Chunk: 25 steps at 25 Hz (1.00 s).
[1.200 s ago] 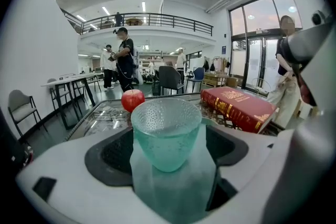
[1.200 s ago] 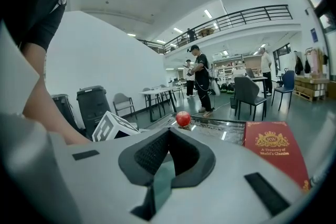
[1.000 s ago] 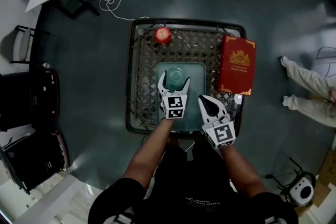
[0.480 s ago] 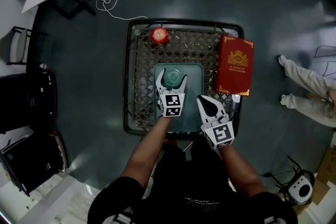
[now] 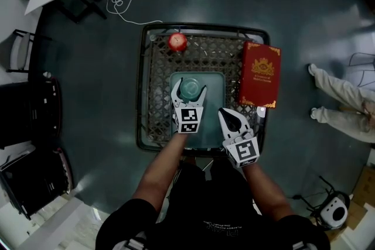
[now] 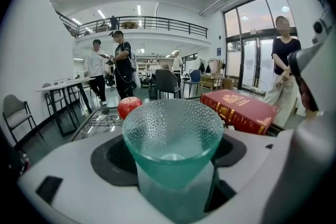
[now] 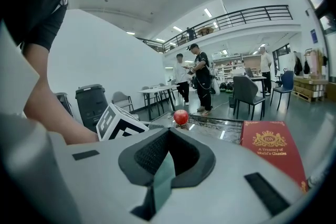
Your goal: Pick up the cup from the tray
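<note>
A clear teal glass cup (image 5: pixel 189 89) stands upright on a teal tray (image 5: pixel 214 82) on the mesh table. My left gripper (image 5: pixel 189 85) reaches round it, one jaw on each side. In the left gripper view the cup (image 6: pixel 172 134) fills the space between the dark pads. The jaws have just been closing on it, and I see no pad pressing on the glass. My right gripper (image 5: pixel 225 112) hovers near the table's front edge, right of the tray, shut and holding nothing. Through its jaws (image 7: pixel 168 136) a strip of tray (image 7: pixel 164 181) shows.
A red apple (image 5: pixel 177 41) sits at the table's far left corner. A red book (image 5: pixel 259 74) lies along the right side, close to the tray. The black metal mesh table (image 5: pixel 155 85) has a raised rim. A person's legs (image 5: pixel 340 108) are on the floor at right.
The left gripper has edged slightly forward so the cup sits a little deeper between its jaws, which have narrowed slightly. The right gripper has stayed put.
</note>
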Available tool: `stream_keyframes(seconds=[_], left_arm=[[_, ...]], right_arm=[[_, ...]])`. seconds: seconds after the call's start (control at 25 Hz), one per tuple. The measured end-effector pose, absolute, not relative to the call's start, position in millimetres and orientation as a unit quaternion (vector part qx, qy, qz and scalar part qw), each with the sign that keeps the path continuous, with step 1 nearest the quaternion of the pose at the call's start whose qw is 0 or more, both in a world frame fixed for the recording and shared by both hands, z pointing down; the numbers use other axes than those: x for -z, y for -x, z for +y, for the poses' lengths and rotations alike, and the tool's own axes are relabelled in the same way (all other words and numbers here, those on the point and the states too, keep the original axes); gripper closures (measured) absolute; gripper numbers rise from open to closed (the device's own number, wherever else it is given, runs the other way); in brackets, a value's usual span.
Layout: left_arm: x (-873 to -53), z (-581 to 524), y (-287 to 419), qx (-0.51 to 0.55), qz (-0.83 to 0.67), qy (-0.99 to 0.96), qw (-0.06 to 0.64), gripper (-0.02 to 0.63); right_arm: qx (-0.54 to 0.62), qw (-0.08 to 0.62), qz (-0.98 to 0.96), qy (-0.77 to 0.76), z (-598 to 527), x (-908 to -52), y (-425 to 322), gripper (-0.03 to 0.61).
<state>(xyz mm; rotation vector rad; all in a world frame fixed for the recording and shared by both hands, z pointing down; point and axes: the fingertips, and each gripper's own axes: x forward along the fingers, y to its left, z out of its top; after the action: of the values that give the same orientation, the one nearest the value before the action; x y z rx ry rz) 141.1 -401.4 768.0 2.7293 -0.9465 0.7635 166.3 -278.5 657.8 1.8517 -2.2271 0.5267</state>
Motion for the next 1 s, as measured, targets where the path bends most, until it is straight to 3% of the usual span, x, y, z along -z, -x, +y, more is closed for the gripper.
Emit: stream_keyframes(seconds=[1.0], left_arm=[[-620.3, -295.7, -70.5, -0.182, -0.254, -0.949, 0.044, 0.222]], right_arm=[[-0.103, 0.08, -0.716, -0.686, -220.6, -586.4, -120.0, 0.571]])
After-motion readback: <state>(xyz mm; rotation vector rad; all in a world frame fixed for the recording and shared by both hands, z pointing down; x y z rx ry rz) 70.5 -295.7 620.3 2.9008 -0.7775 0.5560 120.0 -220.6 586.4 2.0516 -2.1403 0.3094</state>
